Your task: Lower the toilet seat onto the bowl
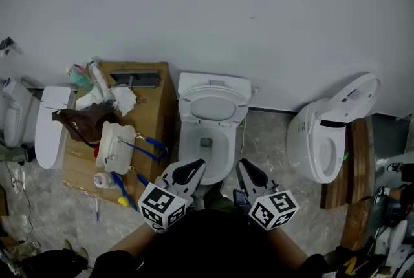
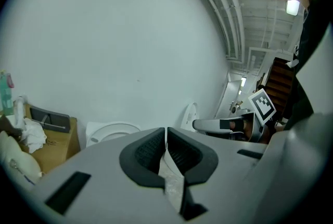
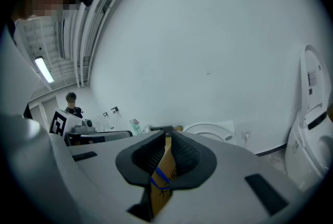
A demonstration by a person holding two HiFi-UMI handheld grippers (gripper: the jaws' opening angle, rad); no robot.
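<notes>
The toilet seat (image 1: 213, 106) stands raised at the back of the bowl (image 1: 224, 155), leaning towards the wall, straight ahead of both tools. The left gripper (image 1: 192, 167) and the right gripper (image 1: 248, 168) hover over the bowl's front rim, clear of the seat. Each has its 2 jaws closed together with nothing between them (the brown and blue seen through the right gripper's gap is the cardboard box (image 1: 152, 118) behind it).

The seat looks like a stiff, light plastic ring, glossy and probably slippery. Being hinged at the back, it will likely swing down on its own and could slam once it passes upright. The best hold is probably its top edge, furthest from the hinge, pinched or hooked so the descent can be braked.

The hinge is not visible, and whether a separate lid stands behind the ring is hard to tell. In both gripper views the tool's own body hides the bowl, leaving only the seat's upper part showing.
</notes>
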